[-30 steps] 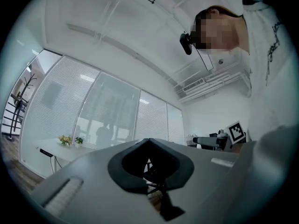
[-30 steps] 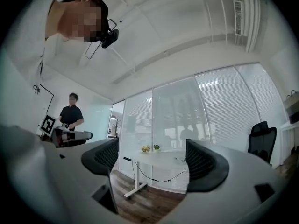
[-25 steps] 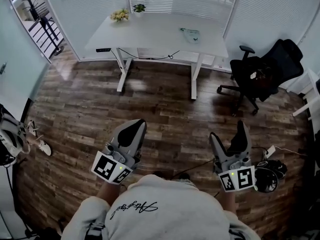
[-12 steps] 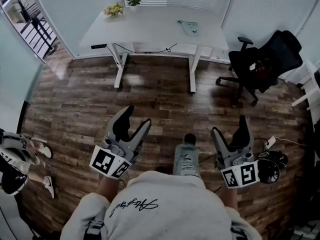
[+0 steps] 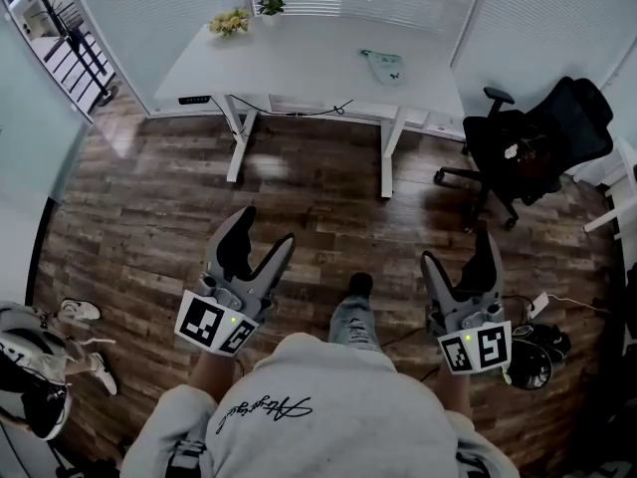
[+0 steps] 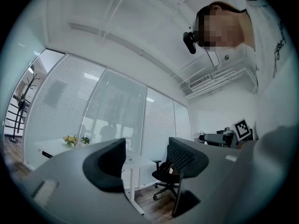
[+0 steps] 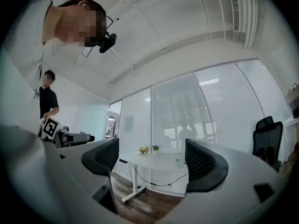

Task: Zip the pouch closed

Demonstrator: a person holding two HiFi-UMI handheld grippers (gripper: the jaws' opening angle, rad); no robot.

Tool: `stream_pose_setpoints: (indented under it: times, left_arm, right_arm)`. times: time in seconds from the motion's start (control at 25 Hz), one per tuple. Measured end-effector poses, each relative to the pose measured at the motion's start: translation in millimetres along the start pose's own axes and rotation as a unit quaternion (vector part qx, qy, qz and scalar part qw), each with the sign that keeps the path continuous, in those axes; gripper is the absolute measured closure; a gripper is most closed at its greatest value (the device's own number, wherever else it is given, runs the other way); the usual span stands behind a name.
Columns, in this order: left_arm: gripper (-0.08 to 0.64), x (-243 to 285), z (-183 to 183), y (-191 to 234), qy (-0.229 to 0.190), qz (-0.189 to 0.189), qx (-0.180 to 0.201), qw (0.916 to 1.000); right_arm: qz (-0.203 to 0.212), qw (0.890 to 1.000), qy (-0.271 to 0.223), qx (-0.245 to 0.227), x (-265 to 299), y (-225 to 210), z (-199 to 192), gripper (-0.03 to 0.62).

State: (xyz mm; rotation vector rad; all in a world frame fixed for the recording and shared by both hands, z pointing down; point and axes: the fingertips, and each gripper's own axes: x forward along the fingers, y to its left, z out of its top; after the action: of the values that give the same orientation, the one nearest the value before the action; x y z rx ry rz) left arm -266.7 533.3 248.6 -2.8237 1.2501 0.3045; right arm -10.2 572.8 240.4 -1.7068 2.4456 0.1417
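grey left gripper (image 5: 264, 229) at 7 o'clock, pinched shut a second ago, is opening its jaws with nothing between them; right gripper (image 5: 458, 250) at 5 o'clock stands wide and empty. beyond the wood floor (image 5: 149, 197), the pale green pouch (image 5: 383, 65) lies on the white desk (image 5: 299, 68) at 12 o'clock, well apart: hands readied, zipping not begun
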Motion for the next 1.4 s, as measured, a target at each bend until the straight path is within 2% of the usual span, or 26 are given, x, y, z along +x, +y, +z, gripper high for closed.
stream_pose_setpoints:
  times: [0.2,0.36,0.8,1.04,1.4]
  left_arm:
    - [0.285,56,-20,21,-0.003,0.004,0.002,1.0]
    - [0.285,118,-29,44,-0.014,0.019,0.003,0.9997]
    - [0.287,267,-27,92,-0.026,0.046,0.007,0.9986]
    - [0.287,308,-33,104,-0.028,0.058,0.005,0.9979]
    - [0.287,326,-40,122,-0.01,0.058,0.018,0.9981]
  right_arm:
    - [0.007,1.0,-0.005,-0.004,49,-45,-15,0.167]
    - [0.007,1.0,-0.004,-0.005,94,-97,-24,0.167]
    - [0.021,1.0,-0.012,-0.02,212,-219,-13,0.167]
    - [0.035,0.999,-0.013,-0.012,251,-251,-18,0.167]
    - [0.033,0.999,-0.005,-0.008,269,-259,-28,0.169]
